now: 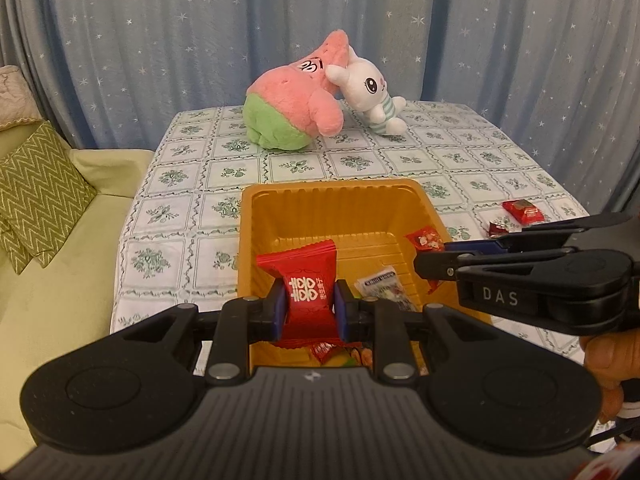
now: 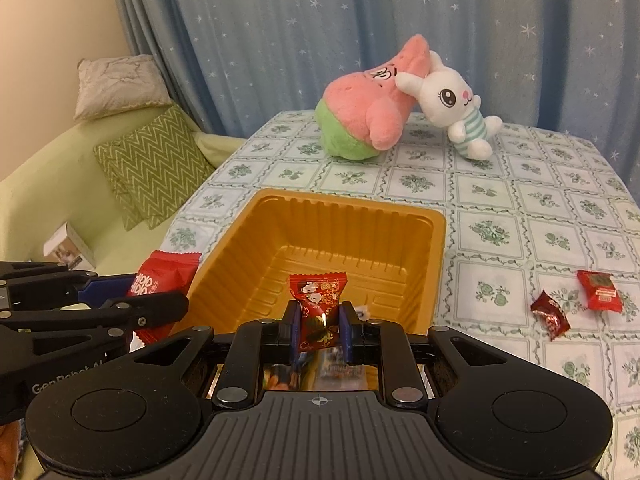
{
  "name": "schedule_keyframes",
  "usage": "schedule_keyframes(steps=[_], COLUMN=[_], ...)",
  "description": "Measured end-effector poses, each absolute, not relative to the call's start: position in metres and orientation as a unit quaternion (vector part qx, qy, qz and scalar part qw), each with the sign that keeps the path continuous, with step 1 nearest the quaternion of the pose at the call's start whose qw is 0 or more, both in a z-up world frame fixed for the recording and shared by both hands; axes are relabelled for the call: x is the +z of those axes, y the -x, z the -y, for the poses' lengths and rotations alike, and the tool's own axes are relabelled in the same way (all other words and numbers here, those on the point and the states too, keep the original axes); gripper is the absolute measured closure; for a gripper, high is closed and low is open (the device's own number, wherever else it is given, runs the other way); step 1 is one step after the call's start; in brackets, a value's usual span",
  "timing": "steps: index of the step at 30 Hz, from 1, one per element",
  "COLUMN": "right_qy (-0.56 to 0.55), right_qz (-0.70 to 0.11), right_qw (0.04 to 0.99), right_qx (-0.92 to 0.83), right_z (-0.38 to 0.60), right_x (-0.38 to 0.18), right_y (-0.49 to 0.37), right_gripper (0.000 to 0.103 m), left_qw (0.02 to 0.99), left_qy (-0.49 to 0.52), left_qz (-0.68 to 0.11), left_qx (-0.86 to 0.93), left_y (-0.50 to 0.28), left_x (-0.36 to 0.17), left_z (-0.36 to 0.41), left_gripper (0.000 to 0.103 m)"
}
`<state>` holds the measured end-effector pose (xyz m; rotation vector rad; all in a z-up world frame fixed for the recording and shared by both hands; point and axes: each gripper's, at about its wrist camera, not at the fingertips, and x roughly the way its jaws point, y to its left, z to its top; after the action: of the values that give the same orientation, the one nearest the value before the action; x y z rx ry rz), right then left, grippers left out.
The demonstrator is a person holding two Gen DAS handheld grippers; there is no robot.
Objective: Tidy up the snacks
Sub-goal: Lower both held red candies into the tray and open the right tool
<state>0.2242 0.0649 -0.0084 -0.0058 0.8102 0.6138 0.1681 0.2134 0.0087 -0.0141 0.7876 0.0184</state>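
fingers of the left gripper (image 1: pixel 310 306) clamp a red snack packet (image 1: pixel 306 286) at lower centre, above the orange tray (image 1: pixel 256 216); the right gripper (image 2: pixel 319 326) likewise pinches a dark red candy (image 2: pixel 318 300) over the tray's near edge.

Lighting: warm, dim indoor light, yellowish cast, even; shadows soft and faint. Glare: none strong. Distortion: heavy fisheye bowing of the curtain (image 1: pixel 160 40), dark corner vignetting. Focus: nearest wrappers beneath the tongs blurred; grain throughout both views.
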Motion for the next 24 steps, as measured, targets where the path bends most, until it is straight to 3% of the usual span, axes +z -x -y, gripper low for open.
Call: schedule_keyframes(steps=[18,24], right_qy=[0.005,0.005], right_qz=[-0.394,-0.395], right_qw=[0.873,0.873], right_qx=[0.287,0.286], right_z=[-0.068,-0.066], right_x=[-0.020,-0.020], right_y=[-0.255,-0.256], right_gripper=[0.083,0.083], left_qw=[0.918,0.919], left_qy=[-0.008,-0.006], left_qz=[-0.396,-0.395], left_qx=[-0.011,-0.007], left_y=[-0.209,-0.210], left_x=[-0.002,-0.005], left_z=[-0.214,-0.215], left_gripper=[0.081,0.070])
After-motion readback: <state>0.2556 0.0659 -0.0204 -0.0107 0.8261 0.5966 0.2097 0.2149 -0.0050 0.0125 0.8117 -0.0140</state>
